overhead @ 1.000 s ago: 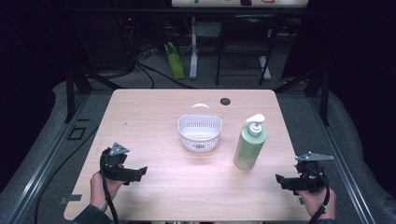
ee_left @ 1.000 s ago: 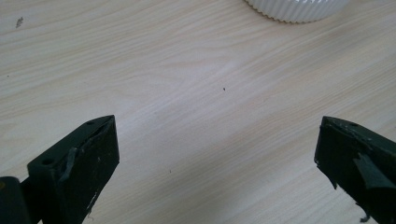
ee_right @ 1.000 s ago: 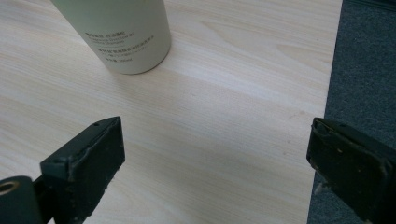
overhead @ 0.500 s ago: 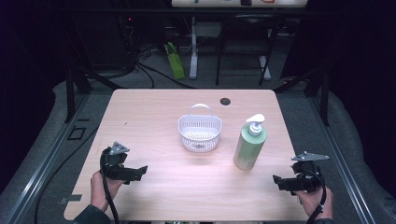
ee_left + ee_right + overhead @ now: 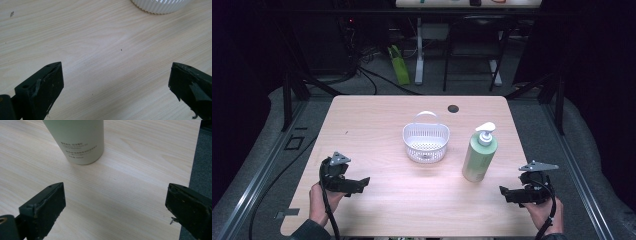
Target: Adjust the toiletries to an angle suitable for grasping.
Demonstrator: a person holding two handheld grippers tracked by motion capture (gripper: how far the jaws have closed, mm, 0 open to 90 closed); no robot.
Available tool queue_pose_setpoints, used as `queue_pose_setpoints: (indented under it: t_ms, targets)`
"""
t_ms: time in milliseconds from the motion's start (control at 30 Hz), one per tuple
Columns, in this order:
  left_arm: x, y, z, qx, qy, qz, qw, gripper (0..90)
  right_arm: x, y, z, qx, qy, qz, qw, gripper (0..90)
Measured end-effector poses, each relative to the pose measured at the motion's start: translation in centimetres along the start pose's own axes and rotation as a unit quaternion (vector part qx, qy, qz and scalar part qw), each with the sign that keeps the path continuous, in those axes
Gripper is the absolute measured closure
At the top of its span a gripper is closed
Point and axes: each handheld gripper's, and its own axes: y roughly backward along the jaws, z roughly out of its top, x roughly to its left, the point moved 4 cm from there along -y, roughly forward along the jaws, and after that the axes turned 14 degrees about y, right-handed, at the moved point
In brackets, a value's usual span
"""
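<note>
The pale green plastic pump bottle with a white dispenser head [image 5: 480,154] stands upright on the light wood-grain table [image 5: 377,125], just to the right of the white slotted plastic basket with a thin hoop handle [image 5: 426,142], the two close but apart. From the basket, a small dark round hole in the tabletop [image 5: 453,108] sits behind and a little right, near the far edge. The right gripper [image 5: 507,190] hovers at the near right corner, right of and nearer than the bottle, jaws spread wide and empty; in the right gripper view the bottle's base [image 5: 81,140] rises just ahead, small grey print on its side, and the table edge drops to grey floor at the right. The left gripper [image 5: 362,183] is well to the basket's near left, jaws also wide apart with nothing between them; the left gripper view catches the basket's ribbed white wall [image 5: 160,5] at the top and bare wood below. Beyond the table the room is dark: black frame legs, cables on the floor, a green object [image 5: 398,65] leaning by a white desk leg [image 5: 419,50].
</note>
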Motion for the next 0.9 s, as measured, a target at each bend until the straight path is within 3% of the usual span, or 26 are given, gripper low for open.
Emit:
queue_pose_setpoints:
  t_ms: [533,900]
  targets:
    - [-0.4,-0.1,0.1,-0.002,-0.005,-0.002,1.0000,0.0,1.3,0.3,3.0,-0.049,0.024,0.006,0.9985,2.6]
    - [-0.4,0.1,0.1,-0.005,-0.008,0.001,1.0000,0.0,1.7,0.3,7.6,-0.107,0.034,-0.001,0.9936,2.6]
